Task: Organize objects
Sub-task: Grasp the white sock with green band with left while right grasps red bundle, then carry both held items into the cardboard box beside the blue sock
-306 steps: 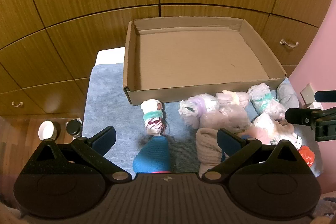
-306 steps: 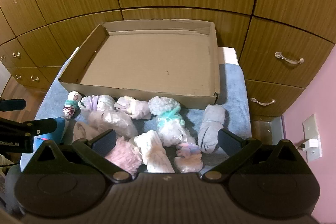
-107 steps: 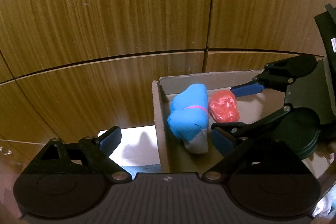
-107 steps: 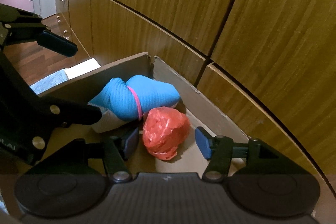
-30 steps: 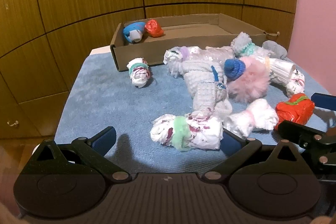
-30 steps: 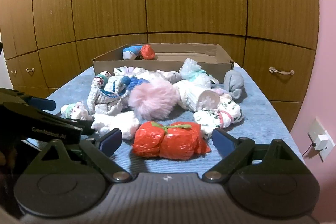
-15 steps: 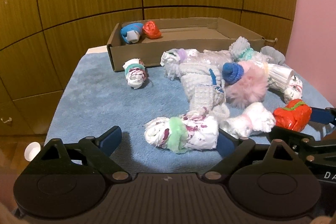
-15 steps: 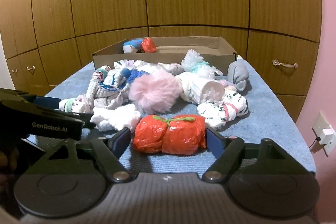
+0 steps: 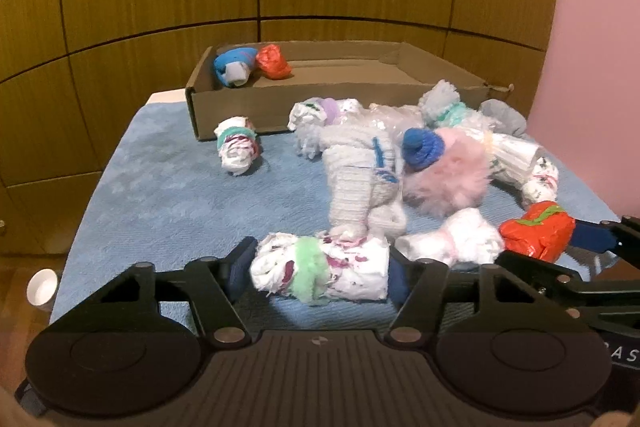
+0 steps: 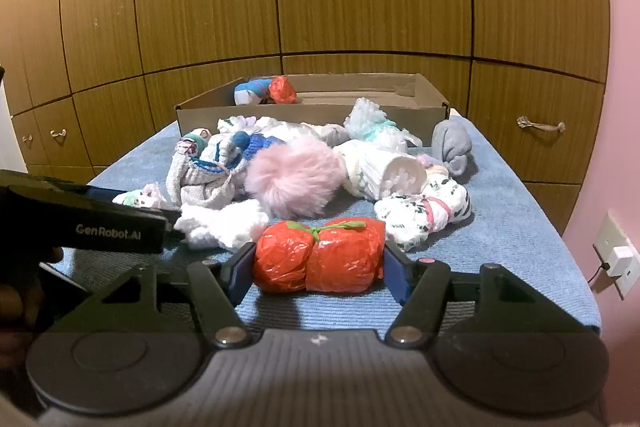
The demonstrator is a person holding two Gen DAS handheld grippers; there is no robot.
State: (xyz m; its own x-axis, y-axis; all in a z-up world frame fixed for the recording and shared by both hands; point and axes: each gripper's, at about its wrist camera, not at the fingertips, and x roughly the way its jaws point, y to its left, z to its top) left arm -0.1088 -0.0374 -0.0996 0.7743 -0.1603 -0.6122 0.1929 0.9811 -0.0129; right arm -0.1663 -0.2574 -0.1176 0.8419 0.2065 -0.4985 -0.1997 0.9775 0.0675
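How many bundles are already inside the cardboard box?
2: a blue bundle and a red bundle, side by side in the cardboard box's far-left corner. The near wall may hide others.

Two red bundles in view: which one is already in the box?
The smaller red bundle beside the blue sock roll in the cardboard box. The other, green-tied red bundle, lies on the blue mat between the closing right gripper jaws.
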